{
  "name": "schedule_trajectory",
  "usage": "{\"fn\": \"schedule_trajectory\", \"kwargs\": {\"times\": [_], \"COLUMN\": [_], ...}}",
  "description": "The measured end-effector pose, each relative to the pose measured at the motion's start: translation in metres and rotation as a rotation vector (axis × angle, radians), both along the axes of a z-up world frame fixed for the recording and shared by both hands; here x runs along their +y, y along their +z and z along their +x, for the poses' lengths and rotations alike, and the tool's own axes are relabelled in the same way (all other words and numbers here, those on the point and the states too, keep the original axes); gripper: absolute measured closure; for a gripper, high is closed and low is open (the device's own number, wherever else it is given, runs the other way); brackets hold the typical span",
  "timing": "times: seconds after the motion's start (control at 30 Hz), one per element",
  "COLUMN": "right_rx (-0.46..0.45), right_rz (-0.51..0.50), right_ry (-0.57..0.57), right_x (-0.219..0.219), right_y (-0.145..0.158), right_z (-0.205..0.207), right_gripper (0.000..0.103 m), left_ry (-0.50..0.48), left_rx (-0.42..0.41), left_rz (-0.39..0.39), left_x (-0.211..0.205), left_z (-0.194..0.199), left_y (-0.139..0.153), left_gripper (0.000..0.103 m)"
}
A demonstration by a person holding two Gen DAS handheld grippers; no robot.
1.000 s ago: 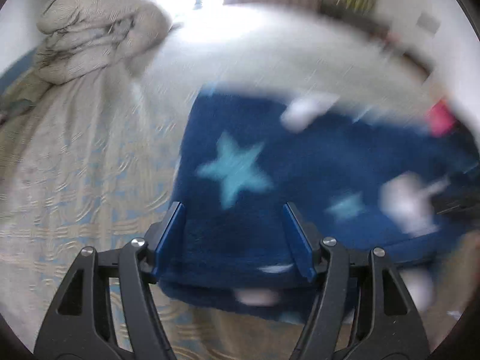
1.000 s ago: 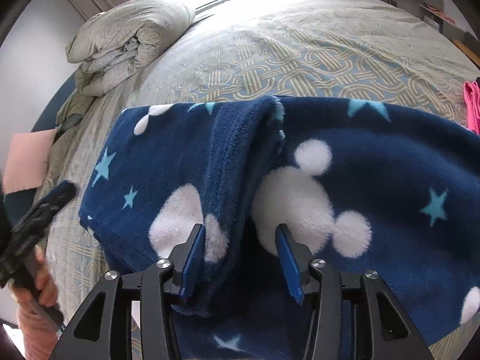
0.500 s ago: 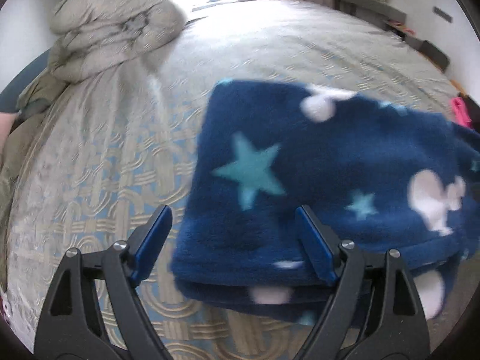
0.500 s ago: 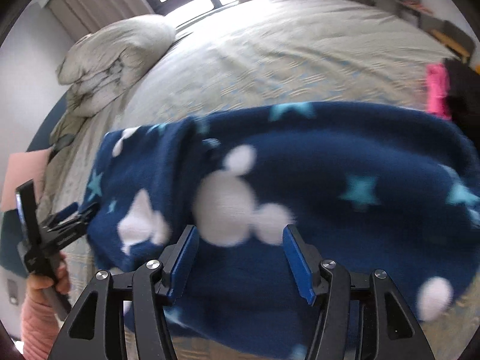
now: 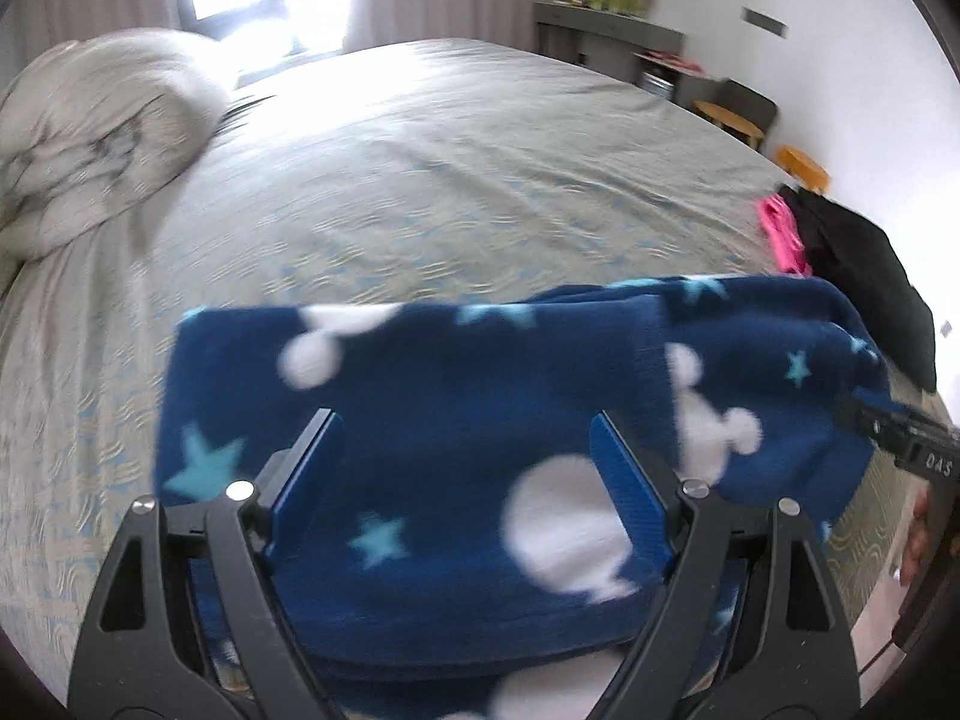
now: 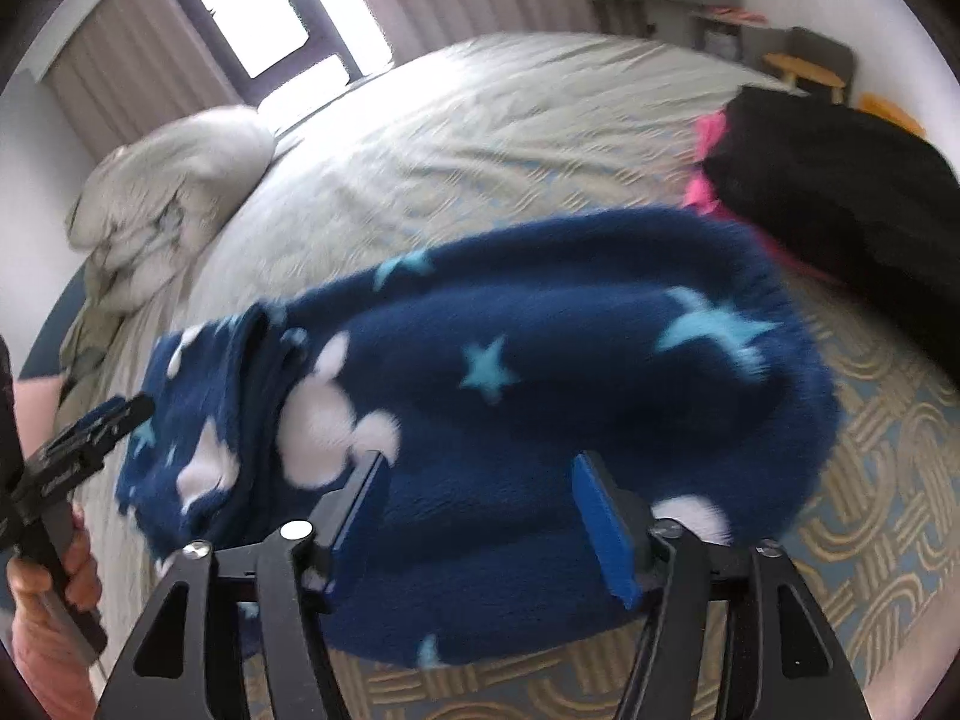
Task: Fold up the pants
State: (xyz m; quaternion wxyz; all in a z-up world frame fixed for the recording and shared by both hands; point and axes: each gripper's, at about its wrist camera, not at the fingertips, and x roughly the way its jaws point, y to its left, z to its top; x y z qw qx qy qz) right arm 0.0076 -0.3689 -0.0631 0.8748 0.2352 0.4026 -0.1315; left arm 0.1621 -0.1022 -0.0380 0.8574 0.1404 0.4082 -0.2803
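The pants (image 5: 456, 396) are navy fleece with white mouse heads and light blue stars. They lie folded in a thick bundle on the bed, also in the right wrist view (image 6: 540, 372). My left gripper (image 5: 465, 432) is open with its blue fingers (image 5: 306, 480) over the bundle's near edge, holding nothing. My right gripper (image 6: 477, 468) is open above the bundle's near side, empty. The right gripper shows at the right edge of the left wrist view (image 5: 900, 438), and the left gripper at the left edge of the right wrist view (image 6: 90, 438).
The bed (image 5: 450, 168) has a grey-green patterned cover. A rolled duvet (image 5: 90, 138) lies at its far left. A black garment (image 6: 840, 198) and a pink one (image 5: 780, 234) lie to the right of the pants. A desk and stools stand by the far wall.
Both grippers have pulled back and lifted away from the pants, jaws open wider. The views tilted up and swung right, and the bundle now sits lower and farther off.
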Motion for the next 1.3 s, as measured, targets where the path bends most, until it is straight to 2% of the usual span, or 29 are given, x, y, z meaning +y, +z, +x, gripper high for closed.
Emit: {"fn": "schedule_trajectory", "kwargs": {"times": [0.1, 0.2, 0.27, 0.37, 0.47, 0.57, 0.6, 0.67, 0.77, 0.87, 1.1, 1.3], "right_rx": [-0.024, -0.039, -0.037, -0.029, -0.027, -0.019, -0.017, -0.016, -0.005, 0.008, -0.004, -0.01], "right_rz": [-0.032, 0.023, 0.051, 0.009, 0.004, 0.021, 0.022, 0.021, 0.026, 0.037, 0.01, 0.094], "right_ry": [-0.046, -0.027, 0.003, 0.038, 0.045, 0.042, 0.04, 0.042, 0.042, 0.034, 0.009, -0.06], "right_x": [-0.011, -0.016, -0.018, -0.015, -0.012, -0.014, -0.013, -0.012, -0.011, -0.013, -0.02, -0.04], "right_y": [0.001, 0.0, -0.003, -0.003, -0.005, -0.007, -0.007, -0.007, -0.008, -0.009, 0.001, -0.002], "right_z": [-0.009, -0.013, -0.016, -0.018, -0.018, -0.016, -0.015, -0.015, -0.013, -0.013, -0.028, -0.047], "right_gripper": [0.033, 0.033, 0.033, 0.033, 0.033, 0.033, 0.033, 0.033, 0.033, 0.033, 0.033, 0.033], "left_ry": [-0.064, -0.091, -0.07, 0.02, 0.155, 0.298, 0.352, 0.399, 0.446, 0.434, 0.274, 0.117], "left_rx": [0.006, -0.013, -0.02, 0.006, -0.023, -0.036, -0.019, 0.031, 0.052, 0.018, 0.025, 0.104], "left_rz": [0.032, 0.087, 0.104, 0.126, 0.156, 0.287, 0.331, 0.286, 0.254, 0.254, 0.135, 0.046], "left_x": [-0.029, -0.046, -0.045, -0.024, 0.012, 0.051, 0.071, 0.098, 0.117, 0.114, 0.101, 0.07], "left_z": [-0.009, -0.013, -0.008, 0.013, 0.044, 0.084, 0.101, 0.115, 0.124, 0.117, 0.079, 0.054], "left_y": [-0.006, -0.013, -0.016, -0.022, -0.025, -0.045, -0.057, -0.066, -0.065, -0.061, -0.041, -0.043], "left_gripper": [0.018, 0.018, 0.018, 0.018, 0.018, 0.016, 0.01, 0.0, 0.0, 0.001, 0.003, 0.003]}}
